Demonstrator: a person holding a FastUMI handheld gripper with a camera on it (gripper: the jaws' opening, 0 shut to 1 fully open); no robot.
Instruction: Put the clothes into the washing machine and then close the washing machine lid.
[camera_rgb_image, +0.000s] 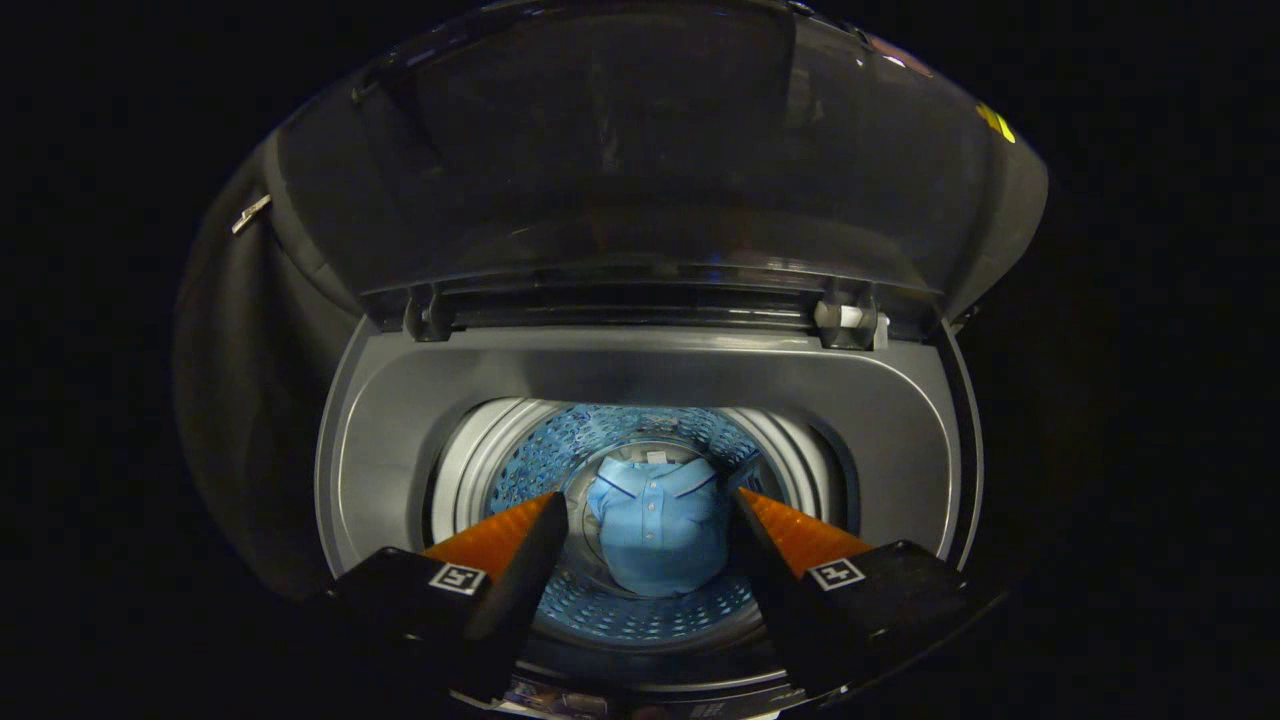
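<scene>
Looking straight down into a top-loading washing machine with its lid raised. The gripper hangs above the opening, its two fingers spread wide apart and holding nothing; one fingertip and the other frame the view into the tub.

Between and beyond the fingers lies a light blue polo shirt, folded, with its collar and a short row of buttons facing up. It rests at the bottom of the drum, clear of both fingers. The drum wall is perforated and lit bluish; a ring of pale ribbed plastic surrounds its mouth.

A grey surround forms the top deck of the machine around the drum opening. The lid stands tilted up behind the opening, a dark, see-through panel joined to the deck by two hinges, one at each rear corner. The machine's outer body is dark and dimly lit, and the space around it is too dark to make out.
</scene>
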